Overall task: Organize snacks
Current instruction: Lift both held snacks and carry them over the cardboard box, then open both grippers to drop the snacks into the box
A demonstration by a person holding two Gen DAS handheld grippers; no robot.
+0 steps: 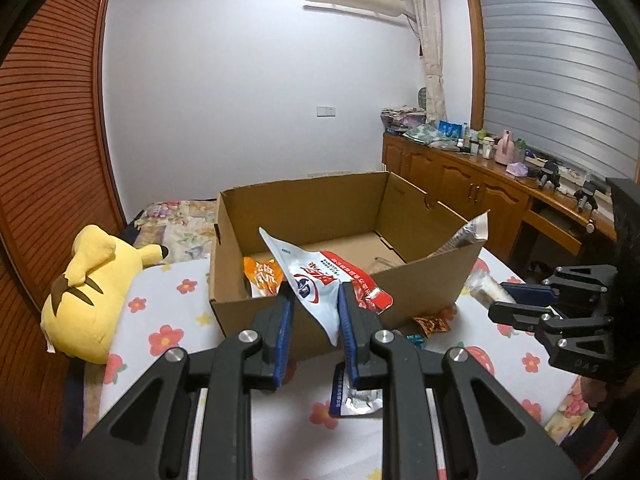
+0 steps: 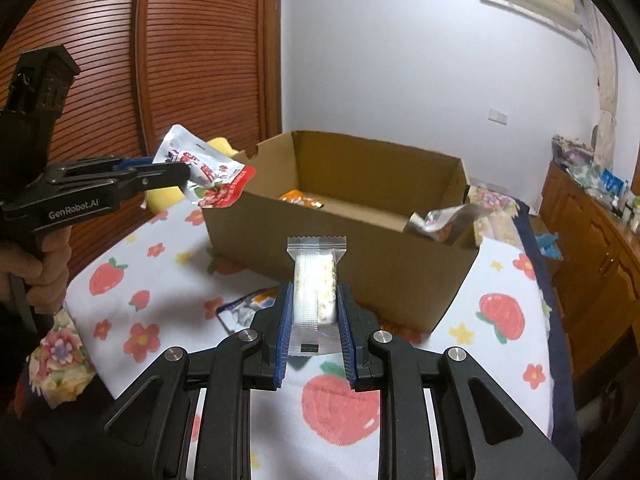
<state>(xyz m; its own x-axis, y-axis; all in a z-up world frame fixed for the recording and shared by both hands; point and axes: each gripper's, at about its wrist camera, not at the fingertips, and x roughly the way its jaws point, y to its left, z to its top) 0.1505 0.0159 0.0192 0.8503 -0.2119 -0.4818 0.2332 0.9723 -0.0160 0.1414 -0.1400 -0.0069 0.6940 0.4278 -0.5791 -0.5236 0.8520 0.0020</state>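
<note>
My left gripper (image 1: 315, 290) is shut on a white, red and blue snack pouch (image 1: 308, 272), held up at the near wall of an open cardboard box (image 1: 344, 208). The right wrist view shows that left gripper (image 2: 176, 170) and its pouch (image 2: 208, 176) left of the box (image 2: 360, 256). My right gripper (image 2: 314, 292) is shut on a clear-wrapped pale snack bar (image 2: 316, 276), in front of the box's near wall. An orange snack bag (image 2: 300, 200) and a silver pouch (image 2: 444, 220) lie inside the box. The right gripper (image 1: 496, 300) also shows at the right edge of the left wrist view.
The box stands on a bed with a flower-print sheet (image 2: 152, 280). Loose packets lie on the sheet: a blue-silver one (image 2: 244, 308) and a small brown one (image 1: 432, 324). A yellow plush toy (image 1: 88, 288) lies to the left. A wooden cabinet (image 1: 480, 188) runs along the right.
</note>
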